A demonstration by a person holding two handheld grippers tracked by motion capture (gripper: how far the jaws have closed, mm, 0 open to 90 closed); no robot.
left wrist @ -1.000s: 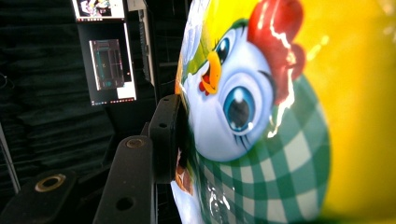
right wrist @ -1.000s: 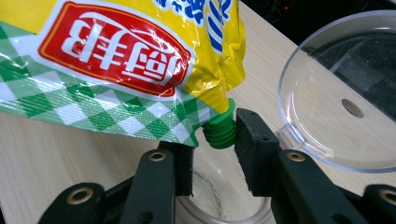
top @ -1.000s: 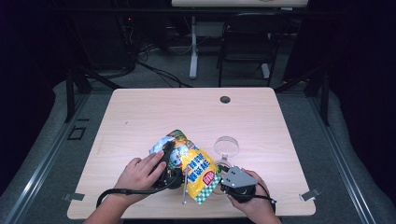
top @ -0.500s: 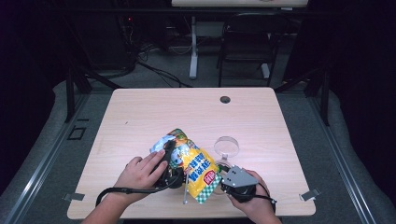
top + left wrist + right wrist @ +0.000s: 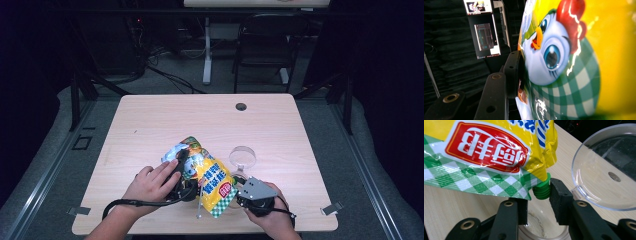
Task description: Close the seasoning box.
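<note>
Nearest the desk's [image 5: 150, 115] front edge, the right gripper [image 5: 239, 192] sits in the person's right hand [image 5: 272, 220]. In the right gripper view its fingers [image 5: 560, 195] are partly closed around the green screw cap [image 5: 542, 190] of the pouch [image 5: 212, 180]; the right one touches the cap, while the left one is tucked under the pouch's corner, so a firm grip cannot be confirmed. Below the cap lies a clear round rim, apparently a glass vessel [image 5: 541, 230].

The pouch is a glossy yellow bag with a green-and-white chequered lower part, a red label with white characters and blue lettering. It lies tilted on the desk's near middle, between the two hands.

The left gripper [image 5: 184, 175], in the left hand [image 5: 150, 186], grips the pouch's upper part. In the left gripper view one finger [image 5: 512, 72] presses against the foil beside a printed cartoon chicken [image 5: 551, 55]; the other is hidden behind the bag.

Just beyond the right gripper a clear round lid [image 5: 243, 156] rests. Farther back, a dark grommet [image 5: 241, 106] sits near the far edge.
</note>
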